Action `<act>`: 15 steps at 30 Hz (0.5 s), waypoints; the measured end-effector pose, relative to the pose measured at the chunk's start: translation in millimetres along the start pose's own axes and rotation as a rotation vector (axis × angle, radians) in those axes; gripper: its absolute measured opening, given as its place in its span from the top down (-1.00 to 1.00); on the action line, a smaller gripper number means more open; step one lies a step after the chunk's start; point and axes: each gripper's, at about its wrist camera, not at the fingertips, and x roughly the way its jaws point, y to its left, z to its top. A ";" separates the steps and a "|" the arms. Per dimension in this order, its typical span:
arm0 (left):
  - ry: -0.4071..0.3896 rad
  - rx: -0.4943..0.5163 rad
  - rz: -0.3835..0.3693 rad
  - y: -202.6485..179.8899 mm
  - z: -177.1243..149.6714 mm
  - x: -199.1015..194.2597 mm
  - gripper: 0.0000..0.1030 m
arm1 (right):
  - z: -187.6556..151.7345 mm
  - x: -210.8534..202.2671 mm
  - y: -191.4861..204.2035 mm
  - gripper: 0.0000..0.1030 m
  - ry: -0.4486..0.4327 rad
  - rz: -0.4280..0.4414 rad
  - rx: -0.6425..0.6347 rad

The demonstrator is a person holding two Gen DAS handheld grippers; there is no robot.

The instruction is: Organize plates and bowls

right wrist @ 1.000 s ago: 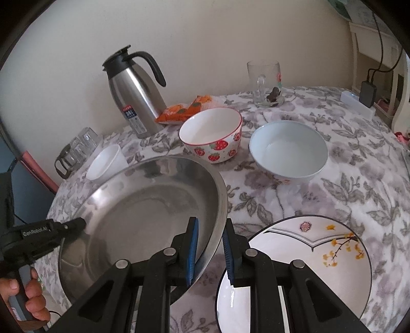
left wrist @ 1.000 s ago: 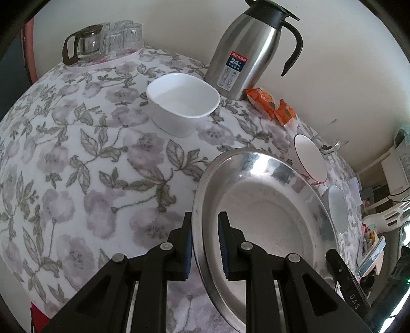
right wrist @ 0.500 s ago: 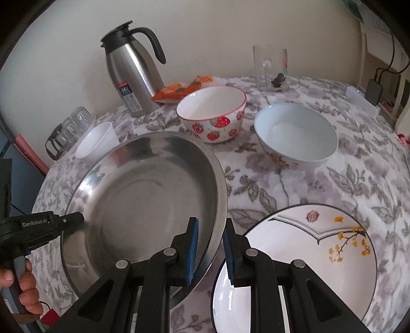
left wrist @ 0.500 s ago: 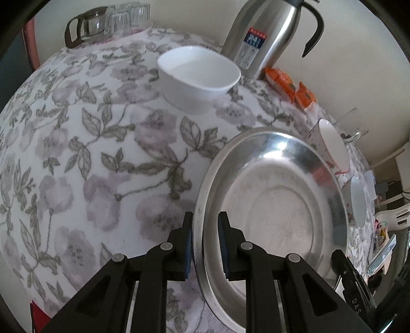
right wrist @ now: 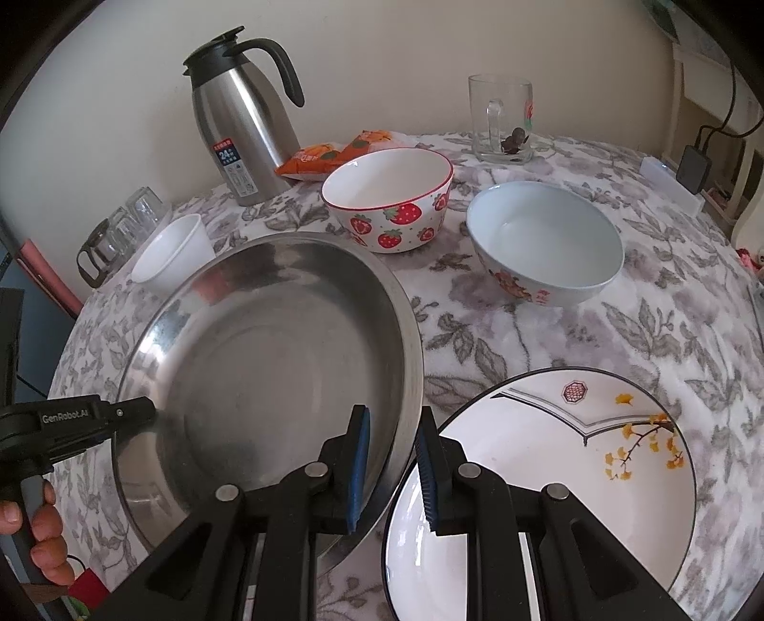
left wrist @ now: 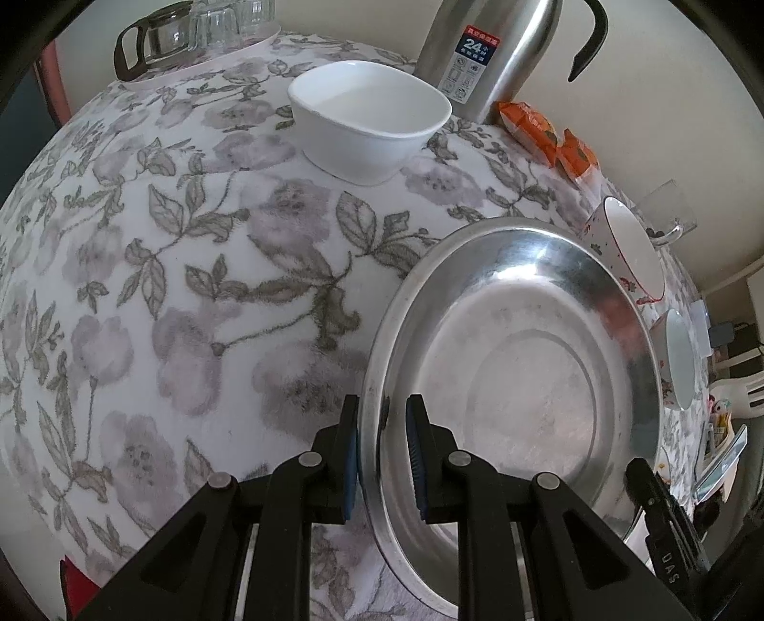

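A wide steel plate [left wrist: 515, 382] [right wrist: 267, 363] hangs low over the flowered tablecloth, held from both sides. My left gripper [left wrist: 382, 439] is shut on its left rim; it also shows in the right wrist view [right wrist: 143, 413], with a hand [right wrist: 38, 540] on its handle. My right gripper [right wrist: 394, 458] is shut on the opposite rim, right beside a white painted plate [right wrist: 549, 477]. Behind stand a strawberry bowl [right wrist: 389, 198], a pale bowl [right wrist: 544, 239] and a small white bowl [left wrist: 370, 126] [right wrist: 172, 248]. Whether the steel plate touches the cloth I cannot tell.
A steel thermos [right wrist: 238, 129] and orange snack packets [right wrist: 329, 153] stand at the back by the wall, a glass mug [right wrist: 501, 119] to their right. A glass pot with cups [left wrist: 191, 28] sits at the far left corner. The table's edge [right wrist: 81, 334] curves down on the left.
Both grippers have sunk a little with the steel plate, and both views now tilt more steeply onto the table. The grips have not changed.
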 end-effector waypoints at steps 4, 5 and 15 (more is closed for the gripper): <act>0.000 -0.013 -0.013 2.9 1.3 -0.9 0.64 | -0.2 0.0 -0.2 0.59 0.000 0.001 0.000; -0.001 -0.011 -0.011 2.8 1.5 -1.0 0.64 | -0.1 -0.1 -0.4 0.58 0.000 0.002 -0.001; 0.008 -0.021 -0.002 3.2 1.8 -1.3 0.64 | 0.4 4.9 0.2 0.58 0.019 0.010 0.005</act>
